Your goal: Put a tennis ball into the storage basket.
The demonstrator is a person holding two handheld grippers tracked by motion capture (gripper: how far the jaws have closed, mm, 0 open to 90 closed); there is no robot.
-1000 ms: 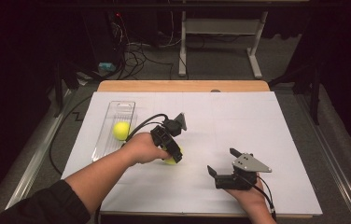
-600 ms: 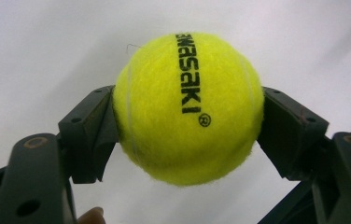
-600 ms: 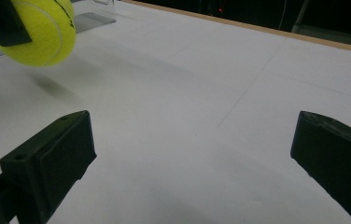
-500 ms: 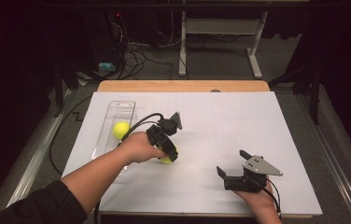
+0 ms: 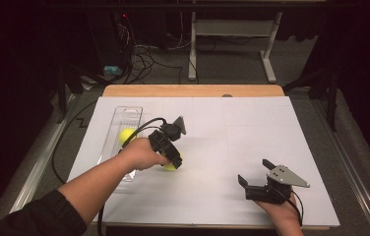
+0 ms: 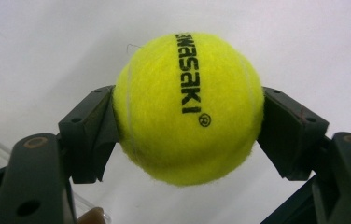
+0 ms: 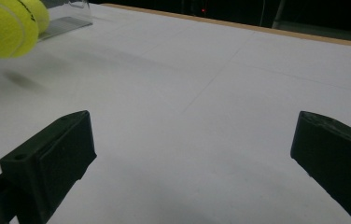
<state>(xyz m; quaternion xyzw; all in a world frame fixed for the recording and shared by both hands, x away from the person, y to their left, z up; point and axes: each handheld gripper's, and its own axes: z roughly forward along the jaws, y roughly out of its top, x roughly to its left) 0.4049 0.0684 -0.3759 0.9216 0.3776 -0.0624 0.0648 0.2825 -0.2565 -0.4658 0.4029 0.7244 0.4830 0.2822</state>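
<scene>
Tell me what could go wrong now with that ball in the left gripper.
The left gripper holds the tennis ball only at its two sides, so the round felt might roll out. The clear tray already holds a second ball; setting this one down could knock it.

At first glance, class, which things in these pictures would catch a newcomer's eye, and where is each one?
The bright yellow tennis ball stands out first, clamped between the two jaws of the left claw over the white table. A second yellow ball lies in the clear tray at the table's left. The right claw sits near the front right edge, its jaws wide apart with nothing between them.
</scene>
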